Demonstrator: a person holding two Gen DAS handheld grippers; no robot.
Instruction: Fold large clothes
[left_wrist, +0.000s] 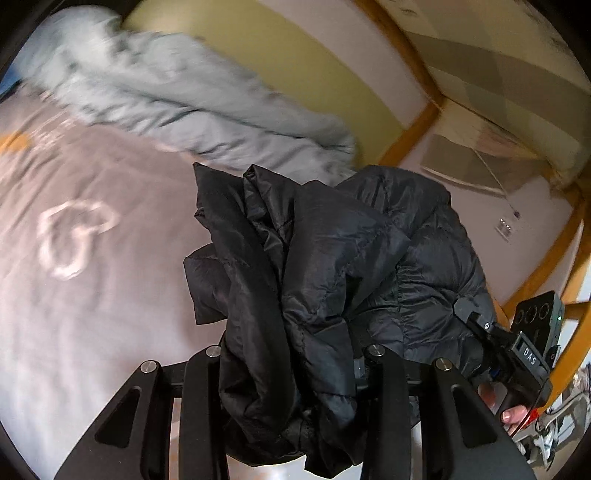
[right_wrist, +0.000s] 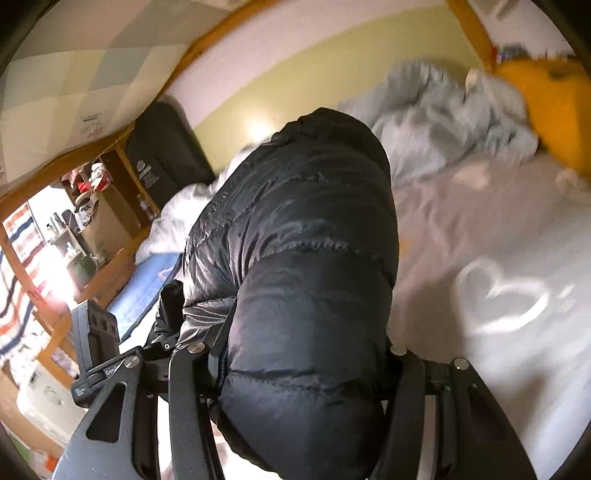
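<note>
The black quilted puffer jacket hangs bunched above the bed, caught in both tongs. In the left wrist view its crumpled, shiny folds fill the gap between the fingers of the left gripper, which is clenched on a thick wad of the fabric; more of it spills down past the finger bases. Off to that gripper's right, the right gripper shows at the jacket's far edge, a bare fingertip of the person's hand just beneath its body.

In the right wrist view a plump quilted roll of the same jacket runs straight out between the fingers of the right gripper, which grasps it, the padding bulging over both fingers. The left gripper sits close on its left, partly behind the fabric.

Beneath and ahead of both tongs lies the pale grey bedsheet with white heart outlines. Beyond the jacket, a rumpled light blue-grey blanket lies against the yellow-green wall. Far ahead to the right of the right gripper rests an orange-yellow cushion; to its left stands a wooden bed frame beside cluttered shelves.
</note>
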